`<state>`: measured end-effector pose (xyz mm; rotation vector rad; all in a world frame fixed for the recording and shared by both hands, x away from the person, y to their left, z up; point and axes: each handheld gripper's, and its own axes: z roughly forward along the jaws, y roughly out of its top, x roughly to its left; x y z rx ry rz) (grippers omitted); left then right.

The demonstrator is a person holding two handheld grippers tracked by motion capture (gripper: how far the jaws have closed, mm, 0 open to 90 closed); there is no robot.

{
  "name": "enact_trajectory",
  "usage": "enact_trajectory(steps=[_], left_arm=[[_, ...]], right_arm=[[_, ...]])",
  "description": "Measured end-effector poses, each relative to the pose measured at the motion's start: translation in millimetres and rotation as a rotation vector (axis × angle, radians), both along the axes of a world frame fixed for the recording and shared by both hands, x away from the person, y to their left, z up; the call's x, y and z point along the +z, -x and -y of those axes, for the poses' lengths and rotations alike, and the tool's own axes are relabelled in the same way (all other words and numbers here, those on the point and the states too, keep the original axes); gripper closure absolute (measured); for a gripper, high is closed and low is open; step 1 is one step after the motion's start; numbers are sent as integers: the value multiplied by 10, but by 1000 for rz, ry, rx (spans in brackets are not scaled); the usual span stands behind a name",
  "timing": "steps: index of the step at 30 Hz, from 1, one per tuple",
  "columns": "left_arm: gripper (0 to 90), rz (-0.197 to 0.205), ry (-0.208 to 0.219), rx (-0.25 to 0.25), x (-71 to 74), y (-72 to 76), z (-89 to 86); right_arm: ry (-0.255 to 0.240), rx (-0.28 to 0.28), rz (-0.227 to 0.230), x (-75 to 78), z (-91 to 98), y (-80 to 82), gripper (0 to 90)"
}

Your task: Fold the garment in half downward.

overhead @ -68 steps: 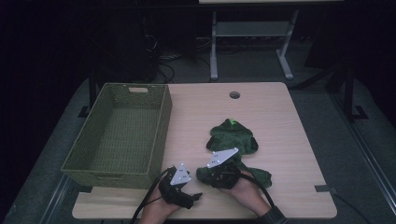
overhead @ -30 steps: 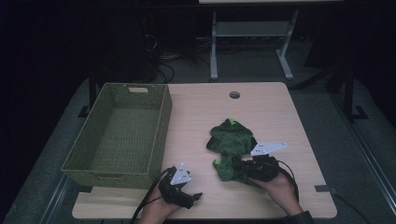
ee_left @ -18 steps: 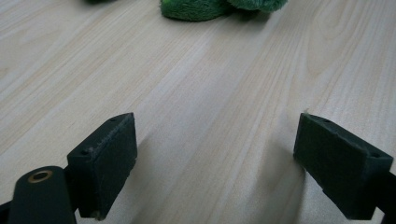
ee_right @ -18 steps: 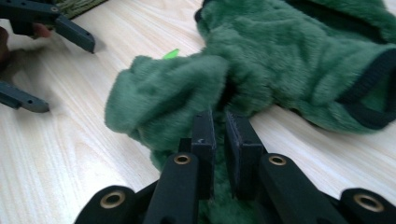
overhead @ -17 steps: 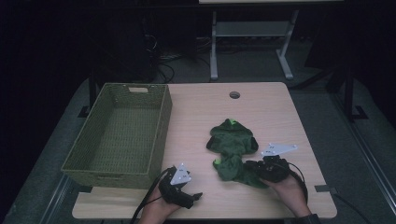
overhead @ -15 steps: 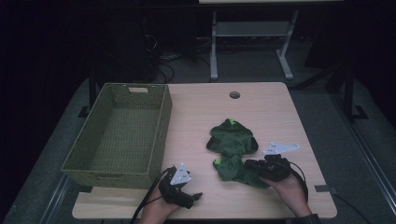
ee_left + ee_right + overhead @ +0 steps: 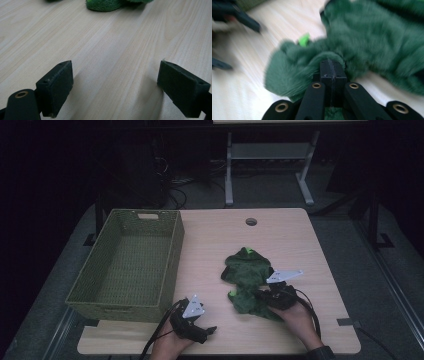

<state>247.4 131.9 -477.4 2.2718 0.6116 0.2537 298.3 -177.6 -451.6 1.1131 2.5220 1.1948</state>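
While your right gripper (image 7: 260, 296) has its jaws pressed together on a fold of the green plush toy (image 7: 247, 280), your left gripper (image 7: 206, 330) rests on the table (image 7: 280, 235) with its jaws spread wide and nothing between them. In the right gripper view the two pads meet flat against each other with green fur (image 7: 362, 45) bunched around their tips, and a small bright green patch (image 7: 304, 39) sits just beside the pinched fold. The toy lies crumpled on the table to the right of the woven basket (image 7: 127, 265), well apart from it, with your right hand (image 7: 297, 317) just behind the gripper on the toy's near right side. Your left gripper sits near the basket's front right corner, and in its own view only bare wood shows between the pads (image 7: 56, 87), with the toy's edge (image 7: 105, 5) farther ahead.
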Motion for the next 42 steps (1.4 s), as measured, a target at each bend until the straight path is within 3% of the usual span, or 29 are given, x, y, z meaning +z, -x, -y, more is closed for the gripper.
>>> enact_trajectory(steps=[3, 10, 16, 18, 21, 25, 27, 42], left_arm=[[125, 0, -1, 0, 1, 0, 0], [125, 1, -1, 1, 0, 0, 0], [125, 1, -1, 1, 0, 0, 0], [125, 1, -1, 0, 0, 0, 0], [125, 1, -1, -6, 0, -5, -6], [125, 1, -1, -9, 0, -6, -7], [126, 1, -2, -9, 0, -6, -7], [126, 1, -1, -9, 0, -6, -7]], right_arm=[[35, 0, -26, -78, -25, -19, 896], [7, -15, 23, 44, 121, 39, 807], [-12, -53, 49, 137, 290, 109, 688], [-9, -67, 63, 162, 388, 147, 612], [-5, -70, 75, 161, 474, 189, 591], [-36, -101, 90, 141, 588, 248, 569], [-49, -105, 66, 125, 647, 276, 559], [29, -156, 57, 62, 954, 566, 417]])
